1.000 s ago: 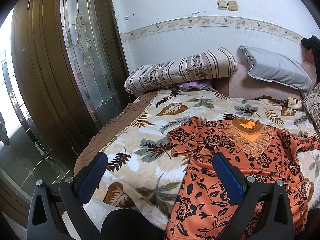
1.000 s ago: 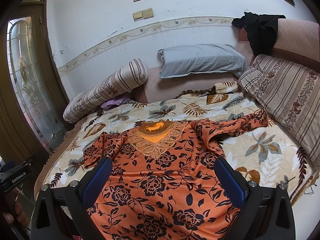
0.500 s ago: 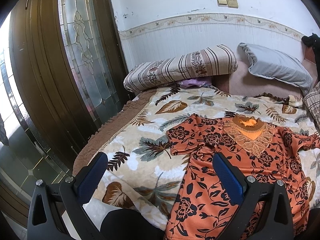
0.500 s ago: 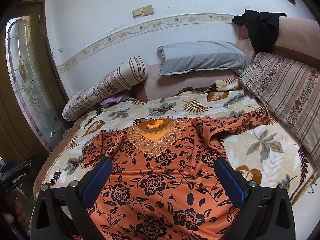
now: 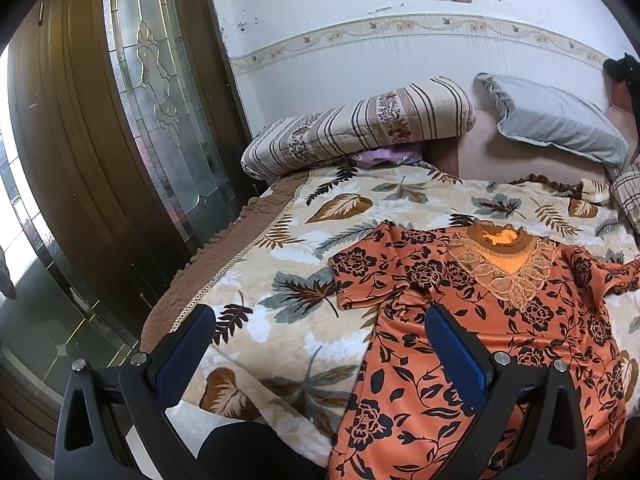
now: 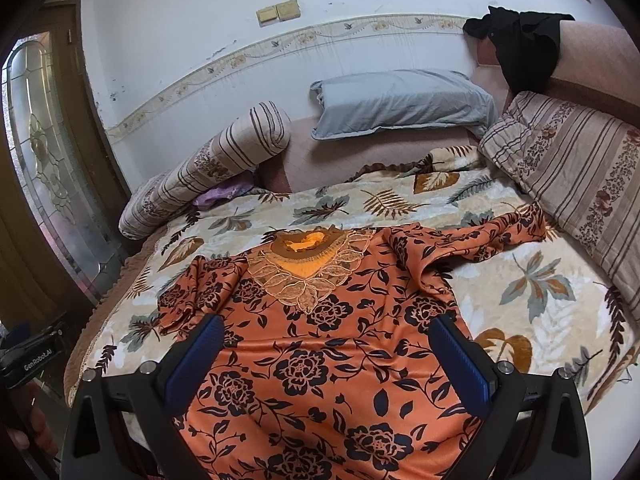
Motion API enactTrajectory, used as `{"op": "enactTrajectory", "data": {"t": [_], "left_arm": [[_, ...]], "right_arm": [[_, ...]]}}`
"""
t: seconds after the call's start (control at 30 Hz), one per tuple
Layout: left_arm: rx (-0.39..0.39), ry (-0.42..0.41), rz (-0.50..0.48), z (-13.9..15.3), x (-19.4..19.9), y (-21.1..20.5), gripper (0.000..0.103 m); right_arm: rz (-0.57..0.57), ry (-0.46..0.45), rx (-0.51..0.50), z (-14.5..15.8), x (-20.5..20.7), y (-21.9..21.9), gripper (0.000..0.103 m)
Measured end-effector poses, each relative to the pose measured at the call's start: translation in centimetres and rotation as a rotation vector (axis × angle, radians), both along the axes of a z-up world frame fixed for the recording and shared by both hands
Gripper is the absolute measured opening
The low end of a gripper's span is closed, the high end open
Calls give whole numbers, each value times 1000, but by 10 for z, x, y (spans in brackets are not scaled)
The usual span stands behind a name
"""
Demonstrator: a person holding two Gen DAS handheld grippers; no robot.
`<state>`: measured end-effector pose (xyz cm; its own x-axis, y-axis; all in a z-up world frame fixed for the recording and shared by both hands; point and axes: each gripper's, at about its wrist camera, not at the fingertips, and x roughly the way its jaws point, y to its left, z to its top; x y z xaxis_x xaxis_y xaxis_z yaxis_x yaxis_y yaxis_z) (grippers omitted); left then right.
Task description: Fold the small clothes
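An orange short-sleeved top printed with black flowers, thin glossy fabric with a lace-trimmed neckline (image 6: 320, 320), is laid face up on a bed covered by a cream plush blanket with a leaf pattern (image 6: 532, 280). The neckline is turned toward the head edge of the bed; the hem runs off toward the foot edge, under both cameras. One sleeve is bunched and partly doubled over near the left side edge (image 5: 372, 272); the other is drawn out in a twisted strip toward the right side edge (image 6: 492, 236).

The left claw (image 5: 320, 352) is seen spread wide, nothing between its blue pads, held above the left flank of the top and the bare blanket beside it. The right claw (image 6: 324, 356) is likewise spread wide and empty, held over the middle of the body panel.

Handling, as judged: the cloth looks light, limp and slippery, so it is likely to slide on itself and sag when lifted; no stiffness is to be expected except at the lace collar. A single layer at an edge is best pinched, at the shoulder seam or sleeve cuff, or at the hem corners. The twisted right sleeve should probably be flattened first. The plush blanket may be caught together with the thin cloth if a claw is pressed in deep.

No fold is yet made.
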<state>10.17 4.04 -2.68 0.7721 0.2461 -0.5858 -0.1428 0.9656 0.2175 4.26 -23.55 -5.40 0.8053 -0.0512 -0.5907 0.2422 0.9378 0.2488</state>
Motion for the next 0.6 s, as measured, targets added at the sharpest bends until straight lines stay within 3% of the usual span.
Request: {"op": "enactTrajectory", "data": {"t": [0.6], "left_arm": [[-11, -2, 8, 1, 1, 5, 103]], "right_arm": [[7, 1, 0, 2, 6, 3, 103]]}}
